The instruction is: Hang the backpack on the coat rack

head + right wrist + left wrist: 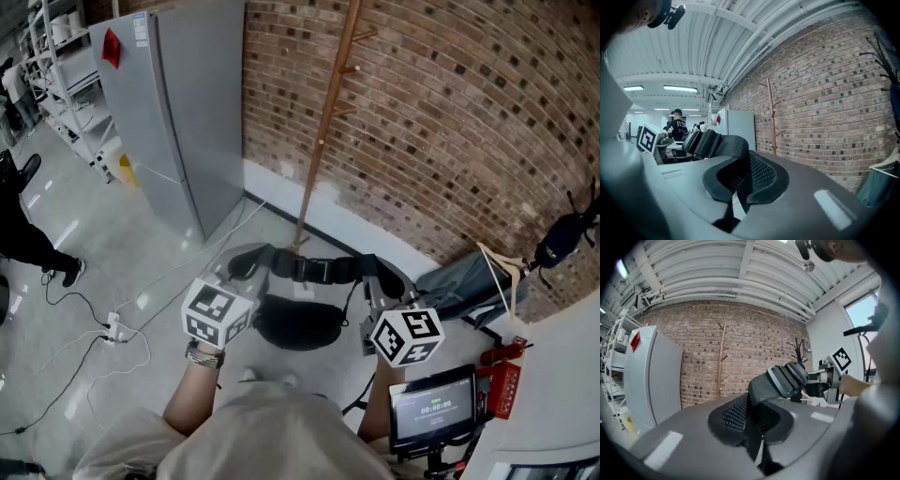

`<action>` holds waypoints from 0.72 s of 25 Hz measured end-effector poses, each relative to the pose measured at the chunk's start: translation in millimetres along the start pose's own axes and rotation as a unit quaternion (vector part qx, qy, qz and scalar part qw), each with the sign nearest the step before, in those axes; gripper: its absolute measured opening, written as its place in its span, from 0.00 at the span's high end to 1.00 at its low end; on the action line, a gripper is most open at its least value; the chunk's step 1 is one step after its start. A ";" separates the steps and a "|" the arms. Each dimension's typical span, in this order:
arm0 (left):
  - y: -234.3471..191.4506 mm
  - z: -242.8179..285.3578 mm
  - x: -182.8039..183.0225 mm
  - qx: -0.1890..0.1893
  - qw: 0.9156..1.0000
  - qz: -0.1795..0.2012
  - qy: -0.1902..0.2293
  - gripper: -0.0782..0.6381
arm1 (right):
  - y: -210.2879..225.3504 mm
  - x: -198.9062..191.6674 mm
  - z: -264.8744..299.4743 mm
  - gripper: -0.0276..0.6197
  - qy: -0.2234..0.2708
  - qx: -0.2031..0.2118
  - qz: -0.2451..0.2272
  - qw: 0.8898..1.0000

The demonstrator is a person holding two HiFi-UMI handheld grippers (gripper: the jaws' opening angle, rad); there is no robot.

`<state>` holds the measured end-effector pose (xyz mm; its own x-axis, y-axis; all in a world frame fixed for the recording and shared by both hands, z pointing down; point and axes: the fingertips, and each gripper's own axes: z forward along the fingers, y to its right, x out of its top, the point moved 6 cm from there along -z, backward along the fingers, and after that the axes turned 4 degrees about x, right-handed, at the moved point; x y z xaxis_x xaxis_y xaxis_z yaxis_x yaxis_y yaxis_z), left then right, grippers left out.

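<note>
Room, head view: brick wall (450, 112) across the upper right, grey fridge (178, 112) at upper left, pale glossy floor (112, 272) at left.
Coat rack, head view: the wooden coat rack (328, 122) stands upright against the wall, upper centre.
Backpack, head view: the black backpack (298, 323) hangs low in the centre, under its strap (319, 269) and apart from the rack's pegs.
Tongs, head view: left tongs (246, 272) and right tongs (375, 281) each hold one end of the strap.
Left gripper view: tongs (752, 423) clamped together on the strap (780, 380), which runs to the upper right; rack (723, 357) at centre against the bricks.
Right gripper view: tongs (740, 180) clamped on the strap (717, 143), which runs left; rack (771, 117) right of centre; a person (676, 124) stands far off at left.
</note>
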<state>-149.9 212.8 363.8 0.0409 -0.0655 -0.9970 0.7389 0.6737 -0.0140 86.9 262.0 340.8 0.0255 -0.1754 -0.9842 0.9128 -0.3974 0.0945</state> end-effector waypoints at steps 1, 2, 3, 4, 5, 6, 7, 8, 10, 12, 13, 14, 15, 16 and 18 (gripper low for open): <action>0.3 1.1 0.1 0.000 1.000 0.000 -0.001 0.89 | 1.0 -0.1 0.2 0.95 0.001 -0.001 0.000 1.000; 0.6 2.3 0.3 0.000 1.000 -0.001 -0.002 0.89 | 2.1 -0.1 0.3 0.95 0.002 -0.002 0.000 1.000; 1.0 3.6 0.4 -0.001 1.000 -0.001 -0.002 0.89 | 3.5 -0.1 0.5 0.95 0.003 -0.002 0.000 1.000; 1.6 5.1 0.4 -0.001 1.000 -0.002 -0.003 0.89 | 5.1 -0.1 0.9 0.95 0.005 -0.003 0.001 1.000; 2.1 6.6 0.5 0.000 1.000 -0.002 -0.003 0.89 | 6.8 -0.1 1.3 0.95 0.007 -0.001 0.002 1.000; 2.7 7.8 0.6 0.000 1.000 -0.002 -0.004 0.89 | 8.3 -0.2 1.8 0.95 0.010 0.001 0.005 1.000; 3.1 8.8 0.6 0.001 1.000 -0.003 -0.004 0.89 | 9.6 -0.3 2.3 0.95 0.013 0.005 0.007 1.000; 3.4 9.4 0.8 0.003 1.000 -0.004 -0.005 0.89 | 10.6 -0.3 3.0 0.95 0.014 0.009 0.008 1.000; 3.8 10.5 1.8 0.007 1.000 -0.005 -0.004 0.89 | 12.8 0.2 4.7 0.95 0.015 0.014 0.005 1.000; 5.0 12.0 2.0 0.013 1.000 -0.007 -0.004 0.89 | 15.9 0.6 6.2 0.95 0.014 0.021 0.003 1.000; 6.0 12.9 1.6 0.017 1.000 -0.007 -0.004 0.89 | 17.6 0.6 6.7 0.95 0.014 0.025 0.003 1.000; 7.1 14.2 0.9 0.020 1.000 -0.007 -0.005 0.89 | 19.3 0.6 7.1 0.95 0.014 0.029 0.004 0.999; 8.2 15.8 0.2 0.022 1.000 -0.006 -0.006 0.89 | 21.3 0.7 7.4 0.95 0.015 0.032 0.005 0.999; 9.1 17.5 -0.6 0.025 1.000 -0.006 -0.007 0.89 | 23.3 0.6 7.7 0.95 0.015 0.034 0.005 0.999; 10.9 20.4 -1.9 0.032 0.999 -0.008 -0.008 0.89 | 27.5 -0.4 8.3 0.95 0.014 0.040 0.006 0.999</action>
<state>-128.2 205.2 367.1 0.0394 -0.0883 -0.9953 0.7805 0.6247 -0.0245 108.6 243.7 345.0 0.0483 -0.1547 -0.9868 0.8768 -0.4666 0.1161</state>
